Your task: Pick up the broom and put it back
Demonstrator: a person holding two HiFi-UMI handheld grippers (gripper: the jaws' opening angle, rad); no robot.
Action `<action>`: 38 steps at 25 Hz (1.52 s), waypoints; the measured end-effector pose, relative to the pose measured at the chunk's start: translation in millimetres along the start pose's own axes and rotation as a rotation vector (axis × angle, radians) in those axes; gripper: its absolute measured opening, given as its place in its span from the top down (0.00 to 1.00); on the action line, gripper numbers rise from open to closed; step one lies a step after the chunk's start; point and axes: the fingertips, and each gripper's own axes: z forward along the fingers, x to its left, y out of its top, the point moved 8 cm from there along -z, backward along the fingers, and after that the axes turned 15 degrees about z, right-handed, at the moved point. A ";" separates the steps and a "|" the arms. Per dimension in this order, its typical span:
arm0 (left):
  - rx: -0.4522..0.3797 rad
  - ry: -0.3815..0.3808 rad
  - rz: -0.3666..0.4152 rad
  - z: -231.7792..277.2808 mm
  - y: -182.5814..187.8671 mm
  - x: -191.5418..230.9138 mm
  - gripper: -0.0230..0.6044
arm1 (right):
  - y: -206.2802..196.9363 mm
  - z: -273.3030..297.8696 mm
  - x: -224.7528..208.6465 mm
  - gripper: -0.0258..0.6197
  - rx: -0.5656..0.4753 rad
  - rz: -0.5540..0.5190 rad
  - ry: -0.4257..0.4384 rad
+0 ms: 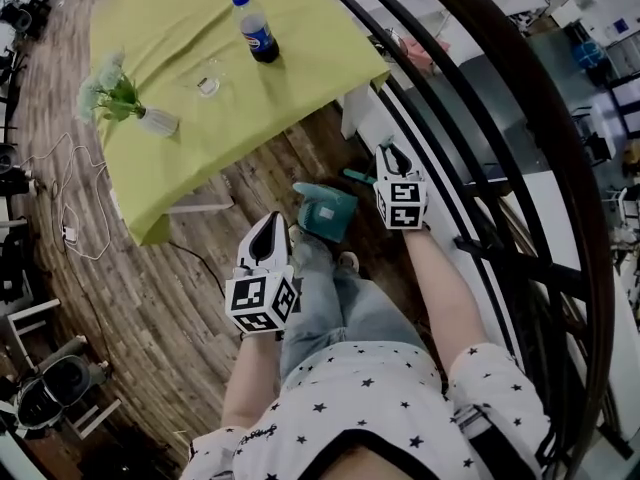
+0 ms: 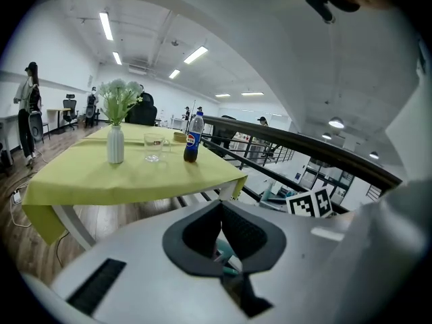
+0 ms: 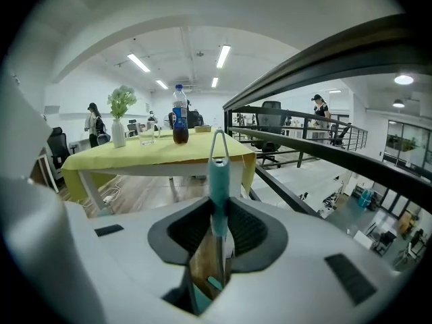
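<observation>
Beside the railing (image 3: 337, 56) we are pinching the upright broom handle (image 3: 218, 174) in our right claw (image 3: 218, 209); our left claw (image 2: 221, 208) is hanging pressed together, empty.

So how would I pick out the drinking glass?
Find the table with the yellow-green cloth. On it, the glass stands between the flower vase and the blue-capped cola bottle. Unlike them, it is short, colourless and see-through.

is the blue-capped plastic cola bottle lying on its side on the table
No, the blue-capped plastic cola bottle stands upright on the yellow-green tablecloth.
</observation>
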 end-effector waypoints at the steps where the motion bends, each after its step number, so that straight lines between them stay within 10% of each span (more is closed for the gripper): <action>1: 0.009 -0.003 -0.002 1.7 -3.8 1.2 0.94 | 0.7 5.5 1.3 0.84 -0.001 -0.006 0.008; 38: 0.100 -0.061 -0.063 69.2 -42.8 55.2 0.94 | 17.0 159.3 24.4 0.83 0.021 -0.025 0.064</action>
